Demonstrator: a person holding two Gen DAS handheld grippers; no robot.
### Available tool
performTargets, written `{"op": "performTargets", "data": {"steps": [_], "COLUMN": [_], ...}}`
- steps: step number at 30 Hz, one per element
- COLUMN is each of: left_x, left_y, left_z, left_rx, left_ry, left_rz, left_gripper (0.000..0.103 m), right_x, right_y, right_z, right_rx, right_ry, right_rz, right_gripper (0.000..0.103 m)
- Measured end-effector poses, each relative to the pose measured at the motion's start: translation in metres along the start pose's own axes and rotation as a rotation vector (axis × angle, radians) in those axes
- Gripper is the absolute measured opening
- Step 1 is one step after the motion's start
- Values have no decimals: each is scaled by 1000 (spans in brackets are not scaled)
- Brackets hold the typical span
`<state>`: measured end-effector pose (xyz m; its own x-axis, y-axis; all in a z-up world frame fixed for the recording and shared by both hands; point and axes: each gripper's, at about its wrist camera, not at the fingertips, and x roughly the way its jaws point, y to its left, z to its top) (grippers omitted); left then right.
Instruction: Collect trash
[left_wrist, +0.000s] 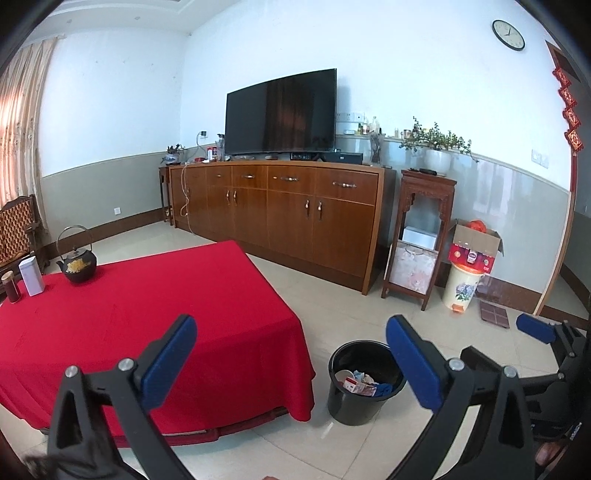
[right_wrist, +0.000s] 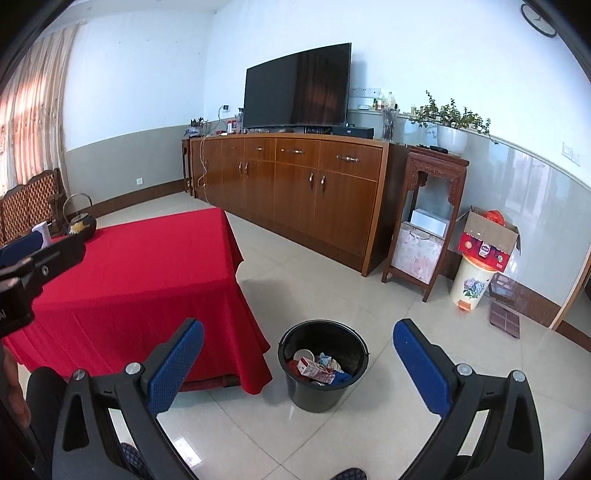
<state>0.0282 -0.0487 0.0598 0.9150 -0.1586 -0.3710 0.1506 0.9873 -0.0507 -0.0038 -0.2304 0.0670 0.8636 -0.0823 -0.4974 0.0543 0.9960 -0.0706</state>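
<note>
On the table, draped in red cloth, a dark jar, a white tin and a black kettle stand at about ten o'clock in the left wrist view. The left tongs gape wide with nothing between the blue pads. At the table's corner the black bin sits on the tiled floor, holding the trash: cartons, wrappers, a cup. The right tongs are likewise spread wide and empty, with the bin at twelve o'clock between their fingers.
</note>
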Motion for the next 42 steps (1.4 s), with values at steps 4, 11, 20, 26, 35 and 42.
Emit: {"op": "performTargets", "data": {"steps": [4, 11, 20, 26, 35, 42], "left_x": [-2, -2, 0, 1, 1, 1], "left_y": [1, 1, 2, 0, -2, -1], "left_z": [0, 2, -1, -3, -3, -3], "left_rx": [1, 2, 6, 11, 12, 12], "left_ry": [-2, 1, 17, 19, 25, 25], "left_rz": [0, 2, 4, 3, 2, 1], "left_gripper": [103, 103, 103, 103, 103, 103], "right_x": [0, -2, -3, -4, -4, -5], "right_y": [-2, -7, -11, -14, -16, -19], "right_z": [0, 3, 2, 1, 2, 1], "right_rx": [2, 10, 15, 20, 18, 18], "right_ry": [-2, -12, -11, -12, -11, -14], "right_rz": [-6, -20, -25, -29, -29, -33], "right_gripper": [103, 103, 103, 103, 103, 103]}}
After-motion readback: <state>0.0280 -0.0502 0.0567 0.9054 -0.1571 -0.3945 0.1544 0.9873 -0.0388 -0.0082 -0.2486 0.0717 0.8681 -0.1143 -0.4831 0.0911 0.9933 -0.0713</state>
